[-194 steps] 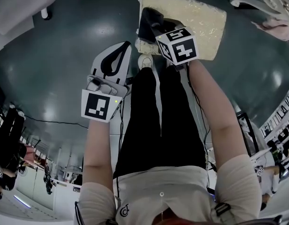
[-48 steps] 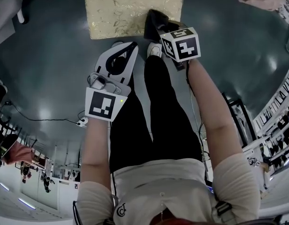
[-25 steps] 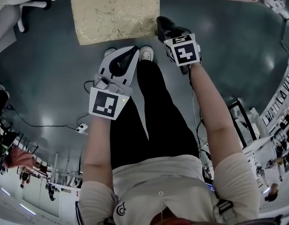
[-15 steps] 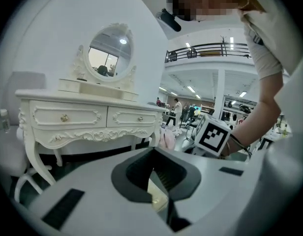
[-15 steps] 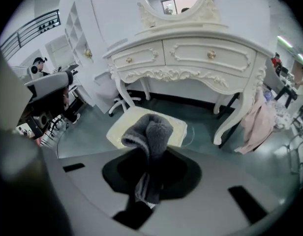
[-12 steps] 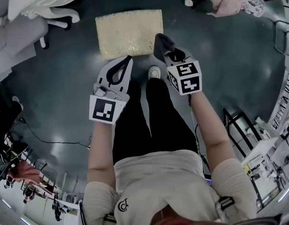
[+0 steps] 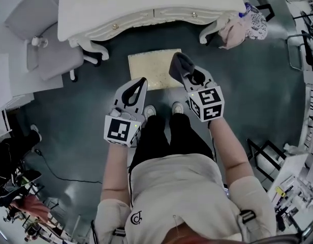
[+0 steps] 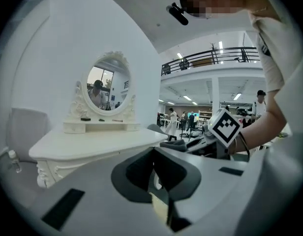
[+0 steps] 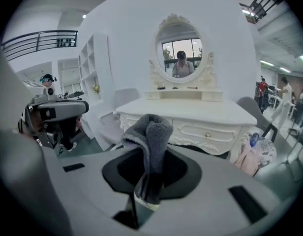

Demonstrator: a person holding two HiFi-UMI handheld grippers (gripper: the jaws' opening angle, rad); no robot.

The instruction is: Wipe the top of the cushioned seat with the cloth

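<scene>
— Where does the cushioned seat lie from the cloth?

— Down on the floor, just ahead of the person's shoes and in front of the white counter. Seen from the head view, the right gripper hangs over the seat's right front corner. The left gripper is by the near edge, further left.

— So the right one is nearer?

— I'd say so, and it has the cloth, a thick grey fold pinched between its jaws and sticking out past the tips. The left gripper's jaws are pressed together with nothing in them.

— How does the seat sit?

— Its long side runs across, left to right. The top is pale gold, mottled and flat, and it looks soft.

— Are the grippers aimed at it?

— Not yet, I judge. Both gripper views look level at the counter and its oval mirror, not at the seat. The right gripper would need to tip down and reach forward-left before the cloth meets the top.
</scene>
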